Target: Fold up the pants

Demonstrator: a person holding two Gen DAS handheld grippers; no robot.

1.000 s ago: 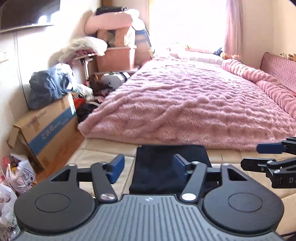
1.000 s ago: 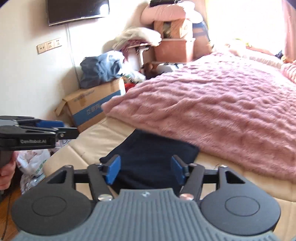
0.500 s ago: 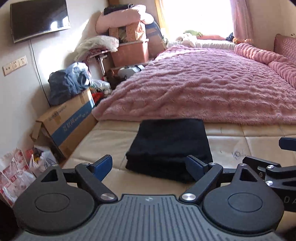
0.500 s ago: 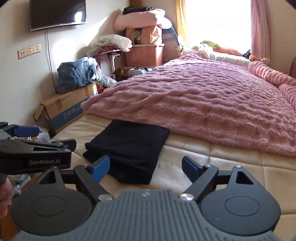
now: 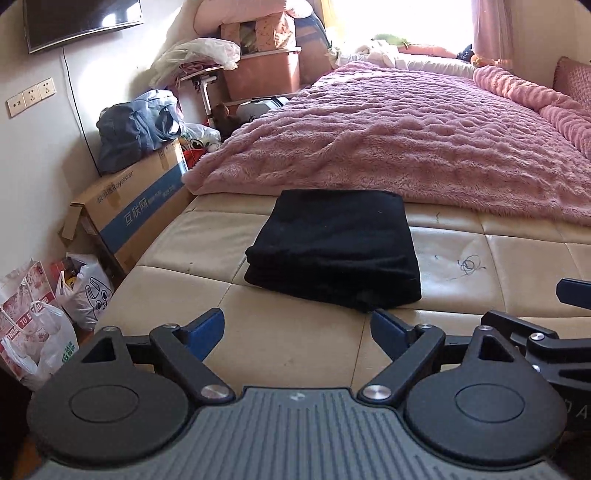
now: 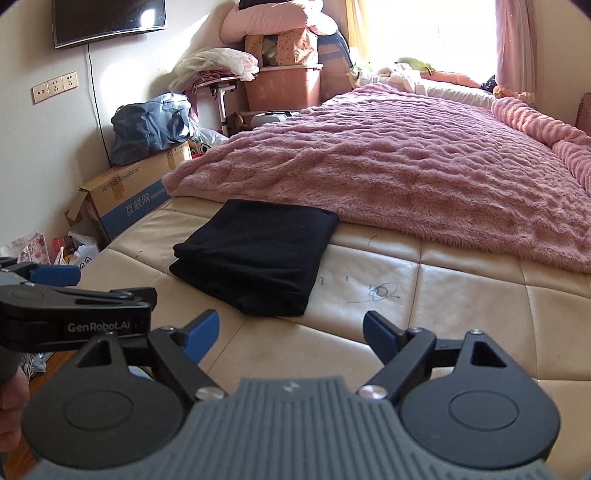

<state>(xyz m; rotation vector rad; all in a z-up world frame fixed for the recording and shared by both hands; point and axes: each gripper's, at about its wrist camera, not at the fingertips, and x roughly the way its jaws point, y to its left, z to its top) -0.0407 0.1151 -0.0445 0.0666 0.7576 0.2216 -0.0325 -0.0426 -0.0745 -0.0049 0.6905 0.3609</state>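
Black folded pants (image 5: 334,247) on mattress (image 5: 288,343)

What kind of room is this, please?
Most likely a lived-in bedroom. A large bed with a pink fuzzy blanket fills it, a TV hangs on the wall, and boxes and bags are piled alongside. Folded black pants lie on the bed.

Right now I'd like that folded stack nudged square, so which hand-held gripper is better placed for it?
Left, probably. The left hand-held gripper is open and faces the near edge of the pants head-on; the right hand-held gripper, also open, sees them off to its left.
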